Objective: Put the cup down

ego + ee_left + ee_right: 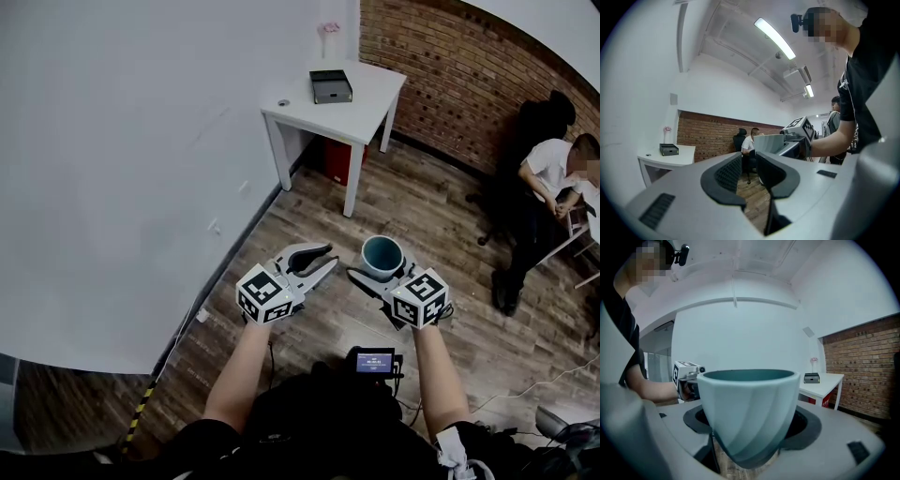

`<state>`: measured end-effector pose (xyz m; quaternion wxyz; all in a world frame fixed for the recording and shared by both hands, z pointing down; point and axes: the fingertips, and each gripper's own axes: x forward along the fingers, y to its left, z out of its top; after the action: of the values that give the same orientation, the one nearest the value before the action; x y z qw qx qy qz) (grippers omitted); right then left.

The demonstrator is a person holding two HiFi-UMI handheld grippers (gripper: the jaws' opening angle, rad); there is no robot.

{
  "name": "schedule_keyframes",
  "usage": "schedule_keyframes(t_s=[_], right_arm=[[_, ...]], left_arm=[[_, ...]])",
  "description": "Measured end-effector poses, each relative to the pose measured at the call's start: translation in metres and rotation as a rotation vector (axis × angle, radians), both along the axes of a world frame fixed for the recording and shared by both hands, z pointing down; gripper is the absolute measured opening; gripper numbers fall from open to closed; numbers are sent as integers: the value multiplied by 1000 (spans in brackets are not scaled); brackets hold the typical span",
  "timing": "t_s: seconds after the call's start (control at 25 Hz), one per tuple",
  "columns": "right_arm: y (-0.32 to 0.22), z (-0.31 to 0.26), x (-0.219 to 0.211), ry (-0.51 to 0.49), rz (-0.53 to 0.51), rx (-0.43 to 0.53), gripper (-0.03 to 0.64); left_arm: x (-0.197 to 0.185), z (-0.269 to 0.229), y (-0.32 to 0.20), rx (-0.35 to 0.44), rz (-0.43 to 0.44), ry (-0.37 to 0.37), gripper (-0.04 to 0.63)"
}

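Head view, cup: pale teal fluted cup (382, 255) sat at frame centre, upright, mouth up, in the air over the brown wood-plank floor (422, 211).
Head view, right gripper: right gripper (377, 274) had its jaws on either side of the cup's lower body.
Head view, left gripper: left gripper (326, 259) was just left of the cup, not touching it.
Head view, surroundings: small white square table (375, 98) stood at upper centre, well apart from the cup, with a black box (331, 86) on it.
Left gripper view, fingers: dark ribbed pads (727, 174) stood slightly apart, with only floor showing through the gap; nothing was held.
Right gripper view, fingers: black pads (696, 417) pinched the cup (750, 408) from both sides near its narrow base; the rim read level.
Step in hand (judgement): carrying, set-down not yet begun.
Method note: keep the rim level and lower until the base sits flat on a bare patch of surface; the white table looked likeliest. Only then spread the jaws, and draw back along the jaw line so no pad clips the tapered wall. Keep the left gripper clear.
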<state>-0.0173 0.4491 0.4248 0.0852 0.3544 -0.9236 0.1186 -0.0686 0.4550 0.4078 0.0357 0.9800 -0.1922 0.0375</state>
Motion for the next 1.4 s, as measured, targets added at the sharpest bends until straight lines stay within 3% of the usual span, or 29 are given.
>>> schedule_keyframes(t_s=[0.56,1.4], right_arm=[[-70,14,5,-5,-14,6,393],[-281,10,70,-19,-64,-3,393]], left_arm=[[7,18,-69,-5,-7,3,84],[71,16,-279,-22,-67,-12,84]])
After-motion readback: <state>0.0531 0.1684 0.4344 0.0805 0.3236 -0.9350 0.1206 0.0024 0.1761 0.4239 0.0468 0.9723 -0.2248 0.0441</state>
